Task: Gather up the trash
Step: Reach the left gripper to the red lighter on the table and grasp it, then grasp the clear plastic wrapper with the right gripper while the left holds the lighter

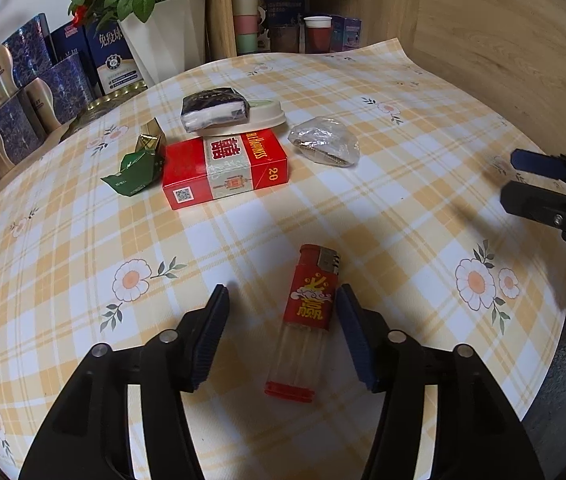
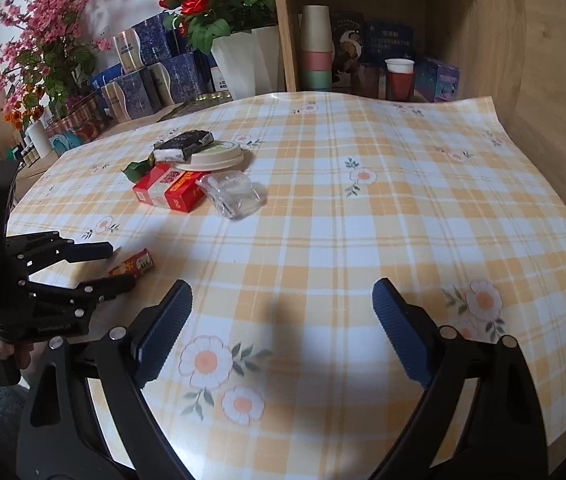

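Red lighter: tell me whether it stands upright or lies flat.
Lying flat: the red lighter rests lengthwise on the tablecloth, metal head pointing away.

Right gripper [image 2: 283, 312] with jaws wide apart over bare checked tablecloth [image 2: 363, 240], left gripper [image 2: 121, 266] to its left straddling a red lighter [image 2: 133, 266], red cigarette pack [image 2: 169, 190], crumpled clear wrapper [image 2: 233, 194] and pale lid [image 2: 211, 158] clustered ahead-left, white flower pot [image 2: 249, 64] beyond

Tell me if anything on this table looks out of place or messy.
Yes. Litter is heaped at the far side: a crumpled green wrapper, a crushed clear plastic wrapper and a tissue pack lying on a cup lid. The tablecloth curls up against the shelf.
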Action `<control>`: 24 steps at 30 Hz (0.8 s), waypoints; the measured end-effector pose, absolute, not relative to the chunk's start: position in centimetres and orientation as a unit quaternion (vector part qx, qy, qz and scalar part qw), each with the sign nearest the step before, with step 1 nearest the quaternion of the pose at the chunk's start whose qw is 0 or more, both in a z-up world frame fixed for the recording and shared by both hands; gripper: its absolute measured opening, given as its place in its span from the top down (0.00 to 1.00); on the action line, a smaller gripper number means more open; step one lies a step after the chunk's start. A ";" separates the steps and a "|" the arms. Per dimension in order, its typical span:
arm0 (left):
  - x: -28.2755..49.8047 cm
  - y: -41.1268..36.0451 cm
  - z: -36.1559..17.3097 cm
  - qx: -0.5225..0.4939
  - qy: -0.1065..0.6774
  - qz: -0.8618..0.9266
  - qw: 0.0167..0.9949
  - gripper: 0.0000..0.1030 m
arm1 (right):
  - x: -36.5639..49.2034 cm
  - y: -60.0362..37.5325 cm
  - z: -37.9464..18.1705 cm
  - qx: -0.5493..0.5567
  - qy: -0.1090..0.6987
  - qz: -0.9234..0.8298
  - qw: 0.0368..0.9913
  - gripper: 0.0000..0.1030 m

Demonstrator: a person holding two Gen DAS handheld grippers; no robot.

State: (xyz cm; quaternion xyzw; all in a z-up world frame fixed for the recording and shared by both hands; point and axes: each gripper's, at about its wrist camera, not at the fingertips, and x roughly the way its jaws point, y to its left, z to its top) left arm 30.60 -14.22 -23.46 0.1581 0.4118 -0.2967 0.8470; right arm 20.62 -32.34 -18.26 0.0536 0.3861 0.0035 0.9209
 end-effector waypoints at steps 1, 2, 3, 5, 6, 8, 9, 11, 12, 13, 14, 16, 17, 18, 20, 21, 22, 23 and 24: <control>30.6 -14.2 -23.5 0.159 0.410 -0.299 0.847 0.45 | 20.9 -32.3 -18.3 0.050 0.386 0.007 0.921 0.12; 30.6 -14.2 -23.4 0.159 0.408 -0.301 0.847 0.45 | 21.3 -32.2 -18.3 0.046 0.386 0.012 0.921 0.12; 30.6 -14.2 -23.4 0.160 0.405 -0.303 0.848 0.48 | 21.6 -32.1 -18.3 0.044 0.385 0.017 0.922 0.12; 30.4 -14.1 -23.2 0.162 0.404 -0.306 0.847 0.78 | 22.6 -32.1 -18.4 0.042 0.387 0.030 0.921 0.12; 30.5 -14.0 -23.1 0.160 0.408 -0.301 0.847 0.78 | 23.1 -32.2 -18.4 0.046 0.387 0.036 0.920 0.12; 30.2 -13.3 -22.8 0.144 0.407 -0.305 0.849 0.78 | 24.3 -32.3 -18.5 0.054 0.390 0.047 0.918 0.12; 30.0 -12.8 -22.7 0.135 0.405 -0.302 0.852 0.78 | 25.2 -32.2 -18.5 0.058 0.395 0.062 0.915 0.12; 29.6 -11.5 -22.4 0.110 0.407 -0.296 0.857 0.78 | 26.7 -31.7 -18.7 0.045 0.403 0.067 0.912 0.15; 29.4 -11.0 -22.2 0.098 0.408 -0.293 0.859 0.78 | 27.8 -31.1 -18.8 0.026 0.408 0.069 0.910 0.23; 29.2 -10.3 -22.0 0.084 0.408 -0.290 0.862 0.78 | 28.5 -30.6 -19.0 0.012 0.411 0.069 0.909 0.26; 29.0 -9.4 -21.7 0.066 0.407 -0.285 0.865 0.78 | 29.4 -30.2 -19.3 0.000 0.416 0.071 0.906 0.27; 28.6 -8.3 -21.1 0.046 0.405 -0.279 0.870 0.79 | 31.4 -29.5 -20.2 -0.008 0.432 0.082 0.898 0.32; 28.4 -7.8 -20.9 0.039 0.404 -0.276 0.871 0.79 | 32.3 -29.3 -20.6 -0.013 0.440 0.087 0.894 0.36; 28.1 -7.1 -20.5 0.030 0.402 -0.272 0.874 0.78 | 33.3 -29.0 -21.2 -0.022 0.449 0.090 0.889 0.40; 27.7 -6.0 -20.1 0.013 0.401 -0.265 0.877 0.78 | 34.7 -28.8 -21.7 -0.024 0.457 0.089 0.885 0.40; 27.3 -5.1 -19.9 0.001 0.401 -0.259 0.879 0.78 | 35.3 -28.8 -21.8 -0.014 0.460 0.093 0.883 0.42; 27.1 -4.6 -19.8 -0.005 0.400 -0.256 0.880 0.79 | 35.7 -28.9 -21.9 -0.007 0.463 0.095 0.881 0.43; 26.8 -4.2 -19.7 -0.008 0.400 -0.253 0.881 0.79 | 35.9 -28.7 -21.9 -0.006 0.462 0.096 0.882 0.53; 26.6 -3.6 -19.6 -0.013 0.399 -0.249 0.882 0.78 | 36.2 -28.5 -21.8 -0.009 0.463 0.104 0.880 0.57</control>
